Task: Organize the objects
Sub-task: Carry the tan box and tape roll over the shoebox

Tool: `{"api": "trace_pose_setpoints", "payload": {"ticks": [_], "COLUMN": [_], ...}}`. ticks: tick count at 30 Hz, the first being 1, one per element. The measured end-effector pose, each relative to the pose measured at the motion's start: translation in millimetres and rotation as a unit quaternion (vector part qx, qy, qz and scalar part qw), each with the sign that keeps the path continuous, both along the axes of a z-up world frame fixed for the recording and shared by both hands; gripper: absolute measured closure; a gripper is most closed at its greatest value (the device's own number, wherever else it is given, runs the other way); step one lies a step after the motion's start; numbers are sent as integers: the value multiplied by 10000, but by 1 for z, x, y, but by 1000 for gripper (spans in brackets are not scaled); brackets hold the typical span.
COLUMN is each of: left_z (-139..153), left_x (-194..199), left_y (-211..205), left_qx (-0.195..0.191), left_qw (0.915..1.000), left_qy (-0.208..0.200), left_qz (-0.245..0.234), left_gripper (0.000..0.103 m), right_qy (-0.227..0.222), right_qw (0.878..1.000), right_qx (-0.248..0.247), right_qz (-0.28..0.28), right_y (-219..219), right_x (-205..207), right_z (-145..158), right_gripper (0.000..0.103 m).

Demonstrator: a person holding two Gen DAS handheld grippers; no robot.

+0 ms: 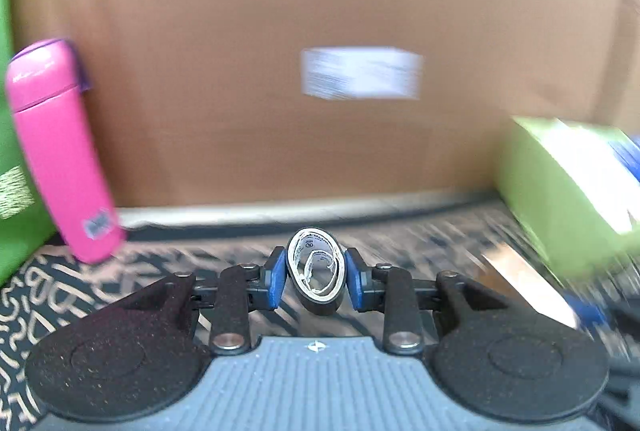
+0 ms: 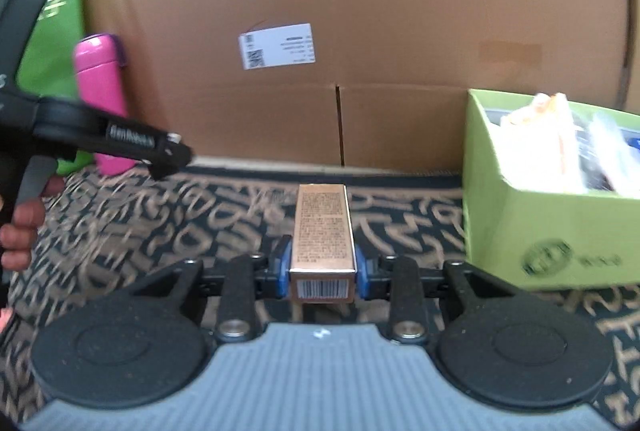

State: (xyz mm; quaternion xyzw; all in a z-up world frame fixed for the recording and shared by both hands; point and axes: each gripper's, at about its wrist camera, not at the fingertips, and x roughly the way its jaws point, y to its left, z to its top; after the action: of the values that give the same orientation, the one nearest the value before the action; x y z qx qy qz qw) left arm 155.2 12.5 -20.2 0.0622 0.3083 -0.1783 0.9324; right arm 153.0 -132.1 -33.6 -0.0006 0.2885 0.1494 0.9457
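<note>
My left gripper is shut on a small black tape roll with a white paper lining, held above the patterned cloth. My right gripper is shut on a copper-coloured carton with a barcode on its near end, held lengthwise above the cloth. A green open box holding several packets stands at the right; it also shows blurred in the left wrist view. The left gripper's body appears at the left of the right wrist view.
A large cardboard box with a white label forms the back wall. A pink bottle stands at the left, next to a green bag. The black-and-tan patterned cloth covers the surface.
</note>
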Motion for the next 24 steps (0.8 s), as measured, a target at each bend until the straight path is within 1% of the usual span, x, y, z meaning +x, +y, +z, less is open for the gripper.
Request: {"api": "trace_pose_setpoints", "payload": {"ticks": [1,3,5,6,8,11,12,13,15,16,19,21,24], "left_z": [-2,-10,-17,-20,-27,-42,-46,-48,-54,-56,-61,-62,-60], "left_x": [-18,-44,-54,-66,-81,-90,-90,-92,-96,-102,-106,-107,-103], "left_y": [-6,-25,-41,-46,-59,-77,-80,-81,-82,-80,-79,-76,-74], "left_qx": [34,-16,-154,-148,9,337,419,489,664,741,989,915,700], "left_qw": [9998,9985,9965,9959,9947,9938,9939,9938,9936,9939,9920,9929,9948], "left_qy": [-15,41,115,107,7,-92,-71,-32,35,-29,-217,-212,-48], "left_qz": [-213,-550,-813,-882,-1029,-1051,-1022,-998,-912,-820,-754,-736,-741], "left_gripper": [70,70,70,70,70,70,68,64,29,27,25,25,25], "right_qy": [7,0,-63,-89,-75,42,86,114,114,88,53,88,156], "right_qw": [10000,10000,9996,9992,9986,9983,9980,9980,9983,9983,9981,9982,9982], "right_qx": [-24,-67,-261,-374,-462,-458,-465,-442,-342,-306,-316,-300,-273], "right_qz": [14,8,-49,-122,-245,-370,-410,-443,-464,-485,-519,-518,-514], "right_y": [-6,-20,-32,-37,-47,-61,-64,-66,-71,-72,-72,-73,-73], "right_x": [-12,-35,-63,-74,-91,-102,-103,-105,-109,-110,-110,-109,-107], "right_z": [1,2,5,6,4,-3,-6,-8,-10,-10,-13,-14,-15], "right_gripper": [73,73,73,73,73,73,73,73,64,56,48,46,46]}}
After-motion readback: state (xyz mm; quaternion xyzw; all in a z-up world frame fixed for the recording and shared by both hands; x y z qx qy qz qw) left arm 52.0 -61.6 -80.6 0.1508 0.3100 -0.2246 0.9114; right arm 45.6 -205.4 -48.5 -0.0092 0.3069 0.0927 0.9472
